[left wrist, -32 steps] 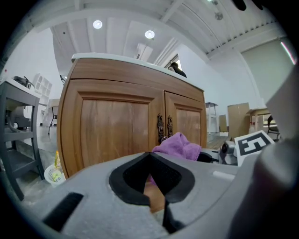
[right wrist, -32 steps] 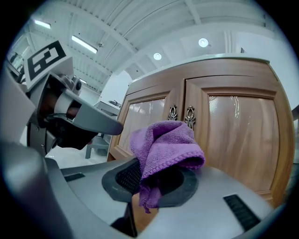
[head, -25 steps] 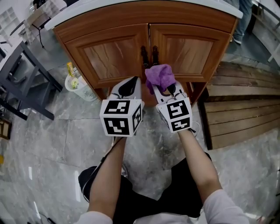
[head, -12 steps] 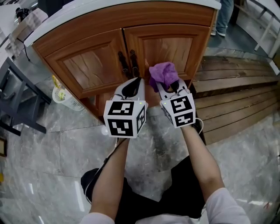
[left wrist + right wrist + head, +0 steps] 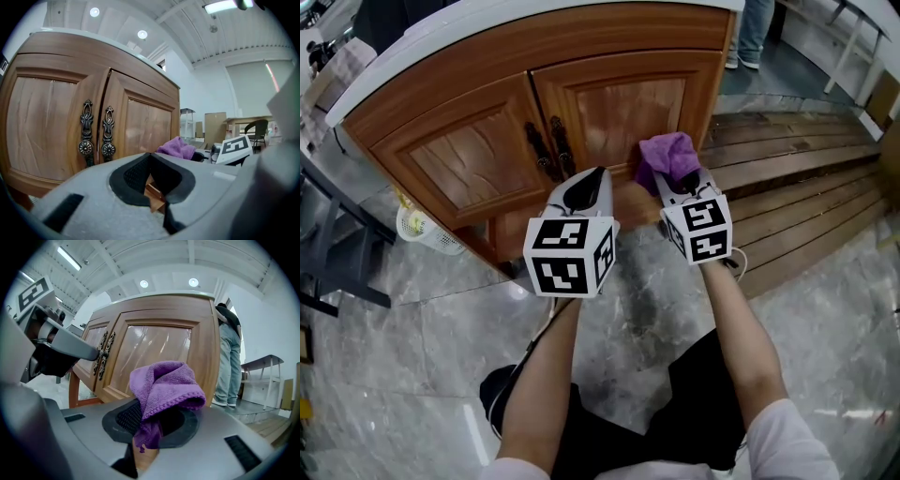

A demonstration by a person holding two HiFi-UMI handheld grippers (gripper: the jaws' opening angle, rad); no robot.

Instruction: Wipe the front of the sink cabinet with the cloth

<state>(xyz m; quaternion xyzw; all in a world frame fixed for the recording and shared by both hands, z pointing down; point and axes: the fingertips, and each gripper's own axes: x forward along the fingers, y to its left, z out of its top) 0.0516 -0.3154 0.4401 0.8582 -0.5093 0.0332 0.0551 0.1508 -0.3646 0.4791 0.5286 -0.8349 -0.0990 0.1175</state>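
Cloth (image 5: 668,154), purple and bunched, is sitting clamped in the jaws of the right gripper (image 5: 149,426), just before the lower right part of the sink cabinet (image 5: 478,70); whether it is touching the wood is unclear. The left gripper (image 5: 151,177) is hovering before the cabinet's handles (image 5: 547,146), jaws pressed together on nothing

We stand before the cabinet (image 5: 502,56). Our left gripper (image 5: 590,175) is in front of the handles (image 5: 547,146). Our right gripper (image 5: 678,181) is to its right, with the cloth (image 5: 666,154) in its jaws, close to the right door (image 5: 628,103). A basket (image 5: 427,232) sits left of the cabinet. Boards (image 5: 797,178) lie on its right.
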